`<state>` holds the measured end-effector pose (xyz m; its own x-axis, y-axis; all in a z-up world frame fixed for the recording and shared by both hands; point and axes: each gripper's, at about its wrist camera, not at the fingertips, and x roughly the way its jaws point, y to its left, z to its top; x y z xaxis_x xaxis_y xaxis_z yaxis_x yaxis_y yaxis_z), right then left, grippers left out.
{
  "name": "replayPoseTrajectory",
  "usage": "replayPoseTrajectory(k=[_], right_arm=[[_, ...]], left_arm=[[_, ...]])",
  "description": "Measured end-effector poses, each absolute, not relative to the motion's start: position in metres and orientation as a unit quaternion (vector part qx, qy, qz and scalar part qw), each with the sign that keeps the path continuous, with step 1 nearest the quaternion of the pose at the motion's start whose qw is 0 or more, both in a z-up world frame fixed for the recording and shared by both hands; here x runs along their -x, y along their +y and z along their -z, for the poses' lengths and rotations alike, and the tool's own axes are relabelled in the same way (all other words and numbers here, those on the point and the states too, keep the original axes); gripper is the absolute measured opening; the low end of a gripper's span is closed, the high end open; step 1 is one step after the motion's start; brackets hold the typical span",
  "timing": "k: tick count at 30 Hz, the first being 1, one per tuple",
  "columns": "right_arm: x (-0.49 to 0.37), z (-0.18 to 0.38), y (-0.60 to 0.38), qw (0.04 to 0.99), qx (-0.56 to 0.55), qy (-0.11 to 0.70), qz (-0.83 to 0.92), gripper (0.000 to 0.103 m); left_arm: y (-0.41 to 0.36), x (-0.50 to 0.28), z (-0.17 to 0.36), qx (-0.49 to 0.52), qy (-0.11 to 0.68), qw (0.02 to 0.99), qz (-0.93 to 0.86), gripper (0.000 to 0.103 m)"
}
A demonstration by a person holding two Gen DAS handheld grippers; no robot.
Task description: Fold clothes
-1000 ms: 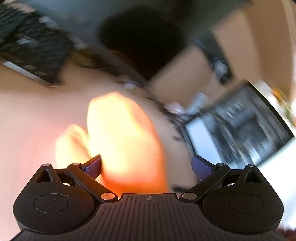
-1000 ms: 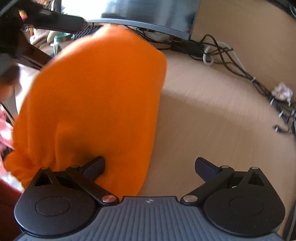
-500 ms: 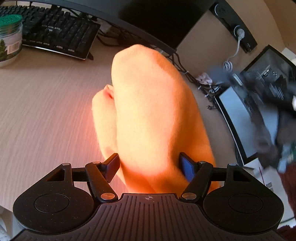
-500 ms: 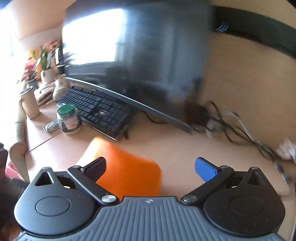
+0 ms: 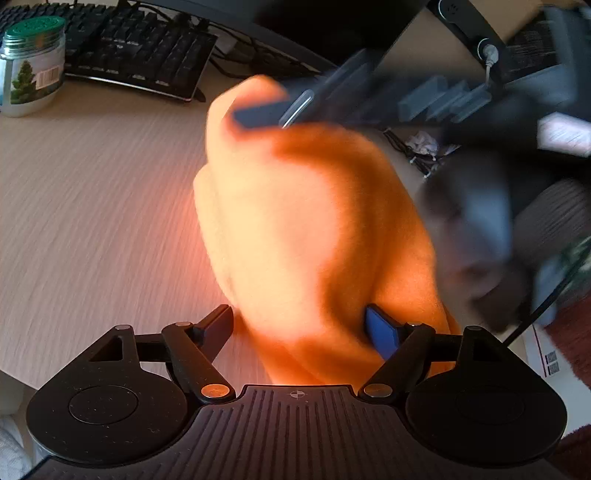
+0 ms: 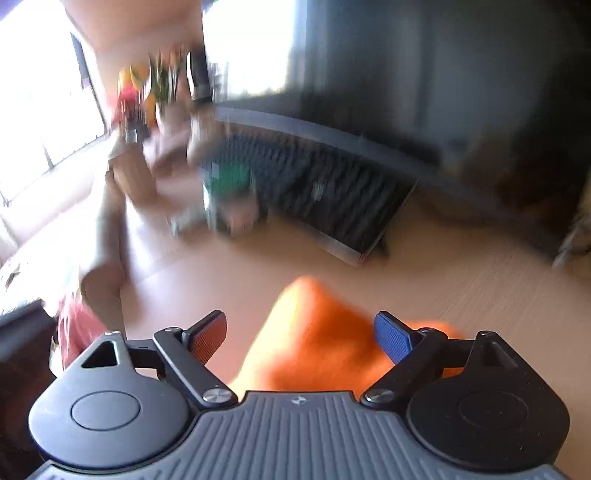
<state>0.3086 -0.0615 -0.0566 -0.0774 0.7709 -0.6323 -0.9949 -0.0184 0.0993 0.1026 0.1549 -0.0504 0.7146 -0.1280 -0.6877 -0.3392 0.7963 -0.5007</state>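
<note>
Left gripper [image 5: 299, 326]: jaws partly spread and lately widening, straddling the near end of an orange garment [image 5: 314, 229]; blue right pad against the cloth, dark left pad just at its edge, no firm pinch to be seen; right gripper [image 6: 300, 338]: jaws spread wide, having just opened further, nothing clamped, the same orange cloth [image 6: 317, 343] lying below and between the fingers without pressing on either pad; in the left wrist view the right gripper [image 5: 258, 114] appears blurred, reaching in from the upper right over the far end of the garment, whether touching it cannot be told; garment: bunched in a rounded, elongated heap on the light wood-grain desk [image 5: 92, 206], running from the left gripper toward the monitor [image 5: 332, 29]; black keyboard [image 5: 122, 48] at the desk's far left, beneath the monitor's edge; glass jar with green lid [image 5: 33, 66] just beside the keyboard's left end; tangle of cables [image 5: 421, 147] by the wall, right of the garment; right wrist view heavily blurred, flowers [image 6: 147, 92] near the window.
</note>
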Motion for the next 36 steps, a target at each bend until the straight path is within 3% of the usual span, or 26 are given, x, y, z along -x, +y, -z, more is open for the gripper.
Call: replayPoseTrajectory(k=[3, 7, 11, 15, 18, 24, 28, 31, 36], right_arm=[[-0.314, 0.048, -0.085, 0.687, 0.235, 0.209, -0.656, 0.103], [-0.330, 0.068, -0.108, 0.704, 0.258, 0.237, -0.618, 0.103], [-0.325, 0.089, -0.133, 0.713, 0.277, 0.239, -0.598, 0.103], [-0.318, 0.090, -0.147, 0.720, 0.276, 0.235, -0.592, 0.103], [-0.307, 0.086, -0.152, 0.722, 0.293, 0.211, -0.590, 0.103], [-0.286, 0.073, -0.168, 0.708, 0.272, 0.193, -0.622, 0.103], [-0.261, 0.109, -0.162, 0.665, 0.326, 0.210, -0.638, 0.103], [-0.249, 0.135, -0.163, 0.673, 0.367, 0.162, -0.621, 0.103], [-0.281, 0.111, -0.167, 0.661, 0.304, 0.249, -0.640, 0.103]], left_arm=[[0.155, -0.101, 0.051, 0.315, 0.371, 0.871, -0.062, 0.085], [0.162, -0.095, 0.044, 0.318, 0.354, 0.877, -0.071, 0.086], [0.181, -0.077, 0.004, 0.316, 0.281, 0.903, -0.076, 0.084], [0.191, -0.090, -0.037, 0.308, 0.208, 0.928, -0.033, 0.092], [0.193, -0.125, -0.042, 0.317, 0.198, 0.928, 0.004, 0.093], [0.203, -0.155, 0.015, 0.346, 0.288, 0.890, -0.072, 0.092], [0.218, -0.152, 0.038, 0.380, 0.300, 0.871, -0.089, 0.096], [0.218, -0.158, 0.042, 0.373, 0.311, 0.870, -0.091, 0.098], [0.215, -0.156, 0.038, 0.361, 0.313, 0.872, -0.101, 0.098]])
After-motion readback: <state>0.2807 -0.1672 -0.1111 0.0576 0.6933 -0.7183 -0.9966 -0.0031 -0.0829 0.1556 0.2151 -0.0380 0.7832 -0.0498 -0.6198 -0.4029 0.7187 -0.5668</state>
